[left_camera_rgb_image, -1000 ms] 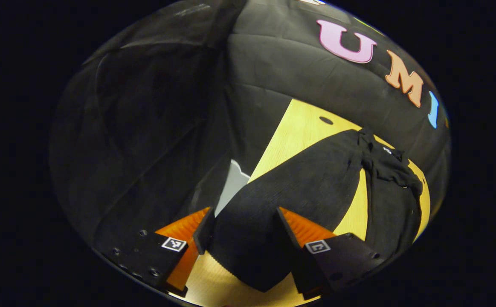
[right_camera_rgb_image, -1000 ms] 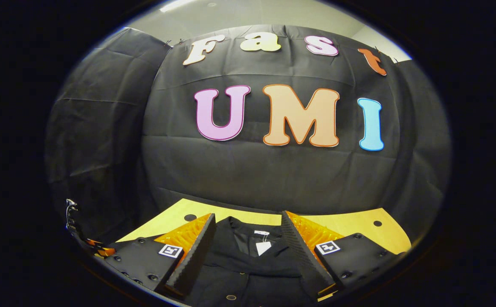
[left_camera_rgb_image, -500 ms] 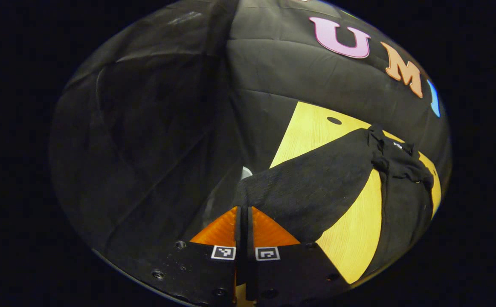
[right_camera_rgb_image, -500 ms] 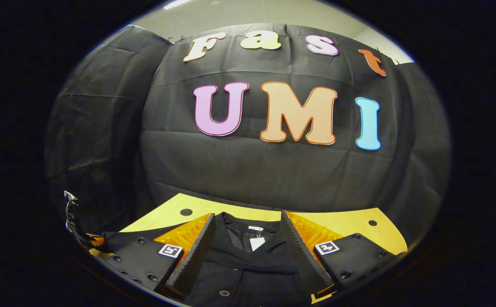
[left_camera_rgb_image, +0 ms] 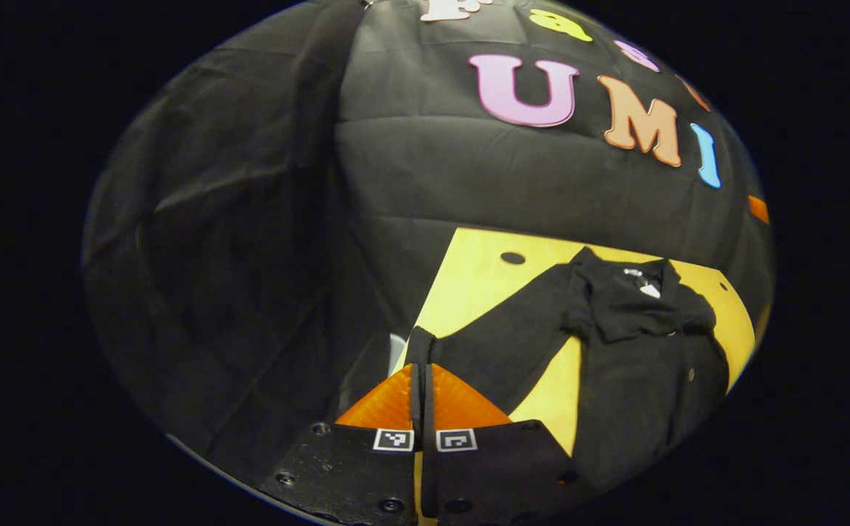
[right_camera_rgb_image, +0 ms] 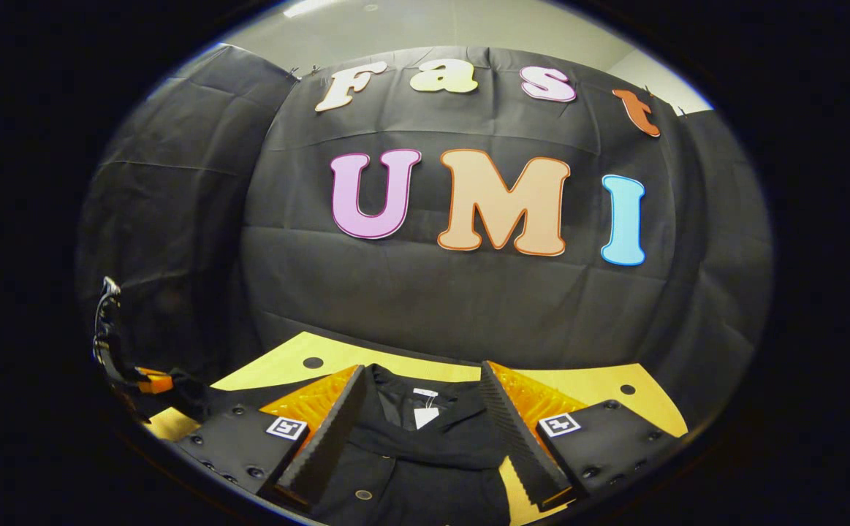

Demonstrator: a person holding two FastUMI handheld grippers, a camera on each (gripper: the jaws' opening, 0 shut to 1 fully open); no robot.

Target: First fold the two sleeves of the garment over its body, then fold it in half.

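A black button-up garment [left_camera_rgb_image: 644, 365] lies on the yellow wooden table [left_camera_rgb_image: 483, 277], collar toward the back wall. Its left sleeve [left_camera_rgb_image: 512, 343] stretches from the shoulder to my left gripper [left_camera_rgb_image: 422, 372], which is shut on the cuff and holds it lifted at the table's left edge. In the right gripper view the collar with a white tag [right_camera_rgb_image: 425, 416] and the buttoned front [right_camera_rgb_image: 410, 482] lie between the fingers of my right gripper [right_camera_rgb_image: 421, 387], which is open above the garment's chest. The left gripper [right_camera_rgb_image: 150, 383] appears at the far left there, holding the sleeve end.
The black cloth wall [right_camera_rgb_image: 468, 307] stands close behind the table. Two round holes [left_camera_rgb_image: 512, 258] [right_camera_rgb_image: 627, 389] mark the table's back corners. A pale patch of floor [left_camera_rgb_image: 394, 347] shows past the table's left edge.
My left gripper closed on the sleeve cuff and has drawn it up and outward, straightening the sleeve. The right gripper barely moved and stays open.
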